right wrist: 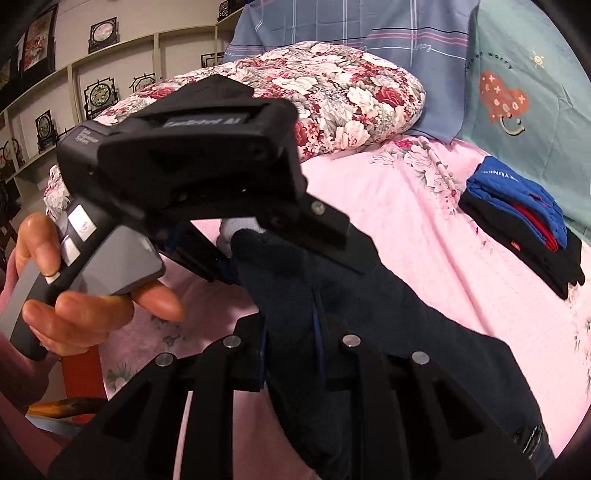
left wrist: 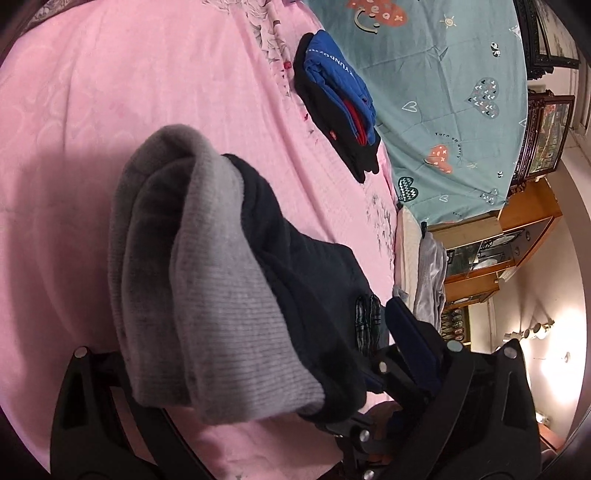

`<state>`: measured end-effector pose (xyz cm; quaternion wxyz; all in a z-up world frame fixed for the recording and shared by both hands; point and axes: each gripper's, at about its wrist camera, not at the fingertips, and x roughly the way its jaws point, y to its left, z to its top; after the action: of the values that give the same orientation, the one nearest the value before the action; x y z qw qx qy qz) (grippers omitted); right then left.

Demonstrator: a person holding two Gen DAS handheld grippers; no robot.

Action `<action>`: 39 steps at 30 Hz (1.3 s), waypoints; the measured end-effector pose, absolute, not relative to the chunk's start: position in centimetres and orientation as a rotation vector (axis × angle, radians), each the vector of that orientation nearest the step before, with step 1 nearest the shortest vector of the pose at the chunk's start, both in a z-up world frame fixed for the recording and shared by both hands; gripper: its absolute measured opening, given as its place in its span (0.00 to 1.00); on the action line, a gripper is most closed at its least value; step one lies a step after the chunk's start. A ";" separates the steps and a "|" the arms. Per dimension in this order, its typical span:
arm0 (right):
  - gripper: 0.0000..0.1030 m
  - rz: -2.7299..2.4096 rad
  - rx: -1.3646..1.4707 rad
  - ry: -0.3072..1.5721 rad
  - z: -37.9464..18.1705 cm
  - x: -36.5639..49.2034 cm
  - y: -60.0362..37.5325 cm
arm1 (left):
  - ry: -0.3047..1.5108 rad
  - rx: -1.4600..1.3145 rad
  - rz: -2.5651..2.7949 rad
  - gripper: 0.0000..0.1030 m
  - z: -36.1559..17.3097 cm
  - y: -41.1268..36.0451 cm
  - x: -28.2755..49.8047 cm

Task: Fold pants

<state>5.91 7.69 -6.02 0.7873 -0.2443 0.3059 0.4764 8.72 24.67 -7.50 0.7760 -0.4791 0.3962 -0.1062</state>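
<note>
Floral pillow (right wrist: 351, 96), pink sheet (left wrist: 92, 110) (rumpled), shelves (right wrist: 110, 74)

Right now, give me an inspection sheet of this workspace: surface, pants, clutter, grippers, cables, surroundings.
Surface: pink bedsheet with a floral print at its edge; a teal heart-print cover lies beside it.
Job's things: dark pants with grey lining, bunched and lifted off the sheet.
Clutter: folded stack of blue, red and black clothes on the sheet.
Grippers: left gripper shut on the pants' upper end; right gripper shut on the dark cloth below it. A hand holds the left gripper's handle.
Cables: nothing seen.
Surroundings: floral quilt, plaid bedding, wall shelves with framed ornaments, wooden cabinet.
</note>
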 end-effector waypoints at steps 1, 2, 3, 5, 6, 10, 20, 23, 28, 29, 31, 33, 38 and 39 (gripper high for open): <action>0.20 1.026 -0.522 0.658 -6.0 5.9 7.5 | 0.863 -1.013 -0.220 0.93 -7.4 24.3 8.9; 0.20 1.027 -0.518 0.658 -5.9 5.7 7.4 | 0.874 -0.990 -0.210 0.92 -7.4 24.3 8.8; 0.20 1.030 -0.514 0.659 -5.8 5.6 7.2 | 0.881 -0.973 -0.206 0.92 -7.4 24.3 8.7; 0.20 1.035 -0.502 0.655 -5.5 5.3 6.6 | 0.895 -0.930 -0.194 0.92 -7.3 23.9 8.8; 0.20 1.039 -0.491 0.652 -5.3 5.1 6.2 | 0.906 -0.905 -0.190 0.92 -7.3 23.6 8.9; 0.20 1.042 -0.405 0.650 -4.4 4.6 3.1 | 0.945 -0.880 -0.141 0.47 -7.9 23.5 9.3; 0.18 0.620 -0.092 0.748 -2.8 9.1 -11.6 | 0.800 -0.959 -0.221 0.25 -5.9 23.5 7.8; 0.18 0.595 -0.061 0.901 -5.6 10.8 -13.1 | 0.736 -0.960 -0.297 0.25 -4.0 22.3 7.7; 0.14 0.606 -0.009 0.970 -7.4 11.5 -13.5 | 0.684 -0.920 -0.434 0.24 -0.8 18.1 9.2; 0.14 0.608 -0.002 0.973 -7.5 11.6 -13.6 | 0.682 -0.916 -0.473 0.24 -0.4 16.9 9.9; 0.15 0.619 0.019 0.976 -7.6 11.5 -13.9 | 0.693 -0.906 -0.549 0.24 0.2 14.0 11.6; 0.14 0.628 0.044 0.977 -7.5 11.7 -14.3 | 0.715 -0.893 -0.588 0.24 0.2 11.4 13.3; 0.14 0.655 0.088 0.938 -5.8 10.2 -16.2 | 0.829 -0.801 -0.665 0.24 -0.7 3.5 17.6; 0.15 0.668 0.070 0.927 -5.2 9.5 -17.1 | 0.864 -0.771 -0.667 0.25 -1.3 1.8 18.5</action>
<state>9.50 -17.13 -5.22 0.8406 0.0333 0.4387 0.3160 18.50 1.78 -1.30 0.7851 -0.3575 0.4004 -0.3090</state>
